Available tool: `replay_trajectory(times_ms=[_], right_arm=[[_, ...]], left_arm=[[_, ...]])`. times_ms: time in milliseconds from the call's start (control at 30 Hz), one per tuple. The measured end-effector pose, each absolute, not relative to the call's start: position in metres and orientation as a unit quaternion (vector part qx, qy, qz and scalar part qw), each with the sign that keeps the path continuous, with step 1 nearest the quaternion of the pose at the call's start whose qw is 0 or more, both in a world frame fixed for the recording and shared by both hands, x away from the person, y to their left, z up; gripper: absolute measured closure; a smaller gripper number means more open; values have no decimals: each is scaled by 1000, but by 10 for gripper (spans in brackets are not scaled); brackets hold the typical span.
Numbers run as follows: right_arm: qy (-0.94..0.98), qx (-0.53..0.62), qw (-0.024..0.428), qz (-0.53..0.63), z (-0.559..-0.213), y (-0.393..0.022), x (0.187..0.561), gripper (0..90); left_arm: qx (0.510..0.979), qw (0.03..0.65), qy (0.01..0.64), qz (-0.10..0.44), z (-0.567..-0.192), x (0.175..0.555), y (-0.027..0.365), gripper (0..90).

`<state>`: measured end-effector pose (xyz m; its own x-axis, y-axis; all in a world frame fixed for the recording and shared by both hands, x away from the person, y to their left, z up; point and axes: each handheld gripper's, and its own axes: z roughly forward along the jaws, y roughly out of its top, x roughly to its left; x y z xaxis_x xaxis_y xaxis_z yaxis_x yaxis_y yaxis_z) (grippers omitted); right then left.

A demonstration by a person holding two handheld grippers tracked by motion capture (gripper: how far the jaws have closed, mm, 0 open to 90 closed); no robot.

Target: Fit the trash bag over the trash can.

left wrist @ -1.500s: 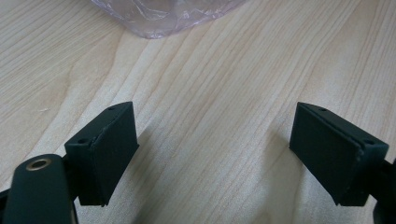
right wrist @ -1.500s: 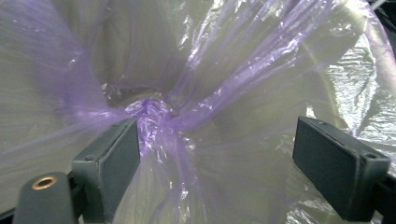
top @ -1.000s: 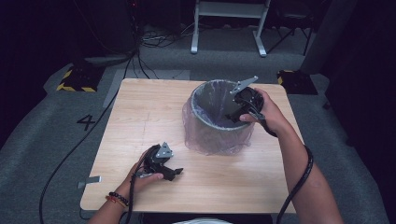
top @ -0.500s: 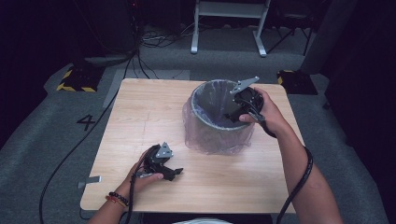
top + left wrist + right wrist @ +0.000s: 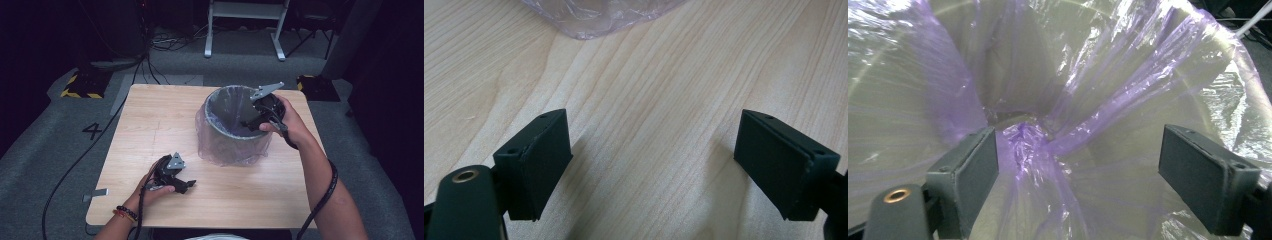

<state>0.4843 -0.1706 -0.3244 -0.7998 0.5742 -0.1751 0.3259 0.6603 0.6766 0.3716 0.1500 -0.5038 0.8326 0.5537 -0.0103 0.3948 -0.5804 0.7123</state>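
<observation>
Overhead first: the right hand-held gripper [image 5: 252, 121] is held over the far-right rim of a round bin [image 5: 220, 134], its jaws dipped just inside the mouth. The bin stands upright on the far right part of the wooden bench [image 5: 145, 125]. A clear, faintly purple bag liner [image 5: 235, 152] is folded over the rim and hangs loose down the outside wall, bunching on the bench around the base. The left hand-held gripper [image 5: 186, 185] rests on the bench near the front edge, apart from the bin, jaws pointing toward the right.

Left gripper view: left hand-held gripper [image 5: 654, 165] has its jaws standing wide apart, nothing between them. Bare wood grain of the bench [image 5: 674, 90] lies under and beyond them. A crumpled edge of the liner [image 5: 594, 15] sits at the top of the frame, well clear of the pads.

Right gripper view: right hand-held gripper [image 5: 1078, 165] also has its jaws wide apart, gripping nothing. It looks down into the bin. The liner [image 5: 1028, 140] is gathered into a twisted purple knot low in the bin, with creases fanning out to the rim. The left pad sits just beside that gathered plastic; whether it touches I cannot tell. The other pad stands clear.
</observation>
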Motion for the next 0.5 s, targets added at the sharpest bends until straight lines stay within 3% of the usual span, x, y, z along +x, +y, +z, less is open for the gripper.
replay_trajectory(times_ms=[500], right_arm=[[885, 255, 187, 341, -322, -174, 482, 159]], left_arm=[[882, 371, 269, 107, -504, 372, 150, 148]])
